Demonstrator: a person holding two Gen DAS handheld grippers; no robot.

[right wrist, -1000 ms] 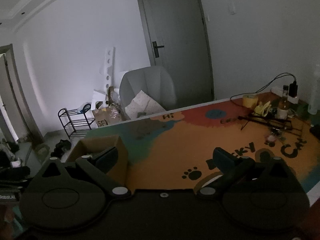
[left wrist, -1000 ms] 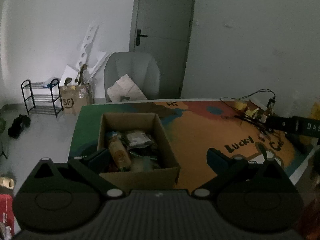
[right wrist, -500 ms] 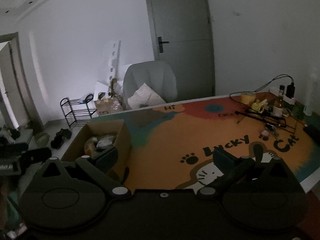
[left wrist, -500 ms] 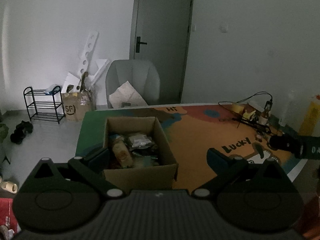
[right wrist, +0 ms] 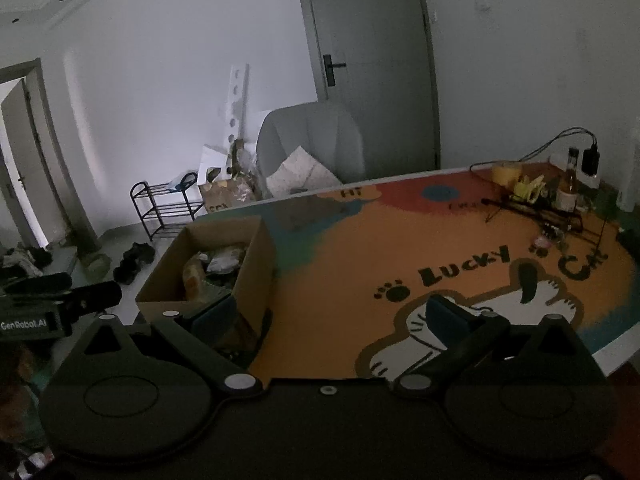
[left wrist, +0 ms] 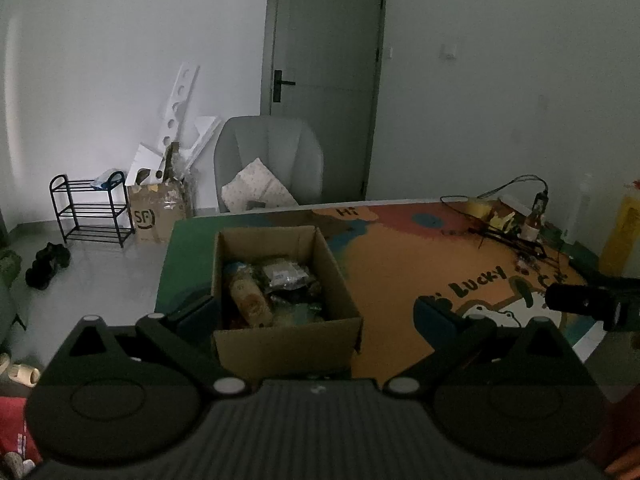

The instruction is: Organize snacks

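Observation:
An open cardboard box (left wrist: pixel 280 340) (right wrist: pixel 248 272) stands on the left part of the table, filled with several snack packets (left wrist: pixel 280 280) (right wrist: pixel 216 264), one a tan pouch (left wrist: pixel 250 300). My left gripper (left wrist: pixel 310 312) hovers open just in front of the box, its fingers level with the near wall and nothing between them. My right gripper (right wrist: pixel 332 316) is open and empty over the orange mat, with its left finger beside the box's near right corner. In the left wrist view the right gripper's body (left wrist: pixel 588 304) shows at the right edge.
A colourful cat mat (right wrist: pixel 440 256) covers the table. Cables, a bottle and small items (right wrist: pixel 552 200) clutter the far right corner. A grey chair with a cushion (left wrist: pixel 268 168) stands behind the table, beside a shoe rack (left wrist: pixel 92 208) and a carton (left wrist: pixel 156 216).
Both grippers have drawn back and risen, so the views take in more of the table. The box now shows its contents in the right wrist view. Both stay open.

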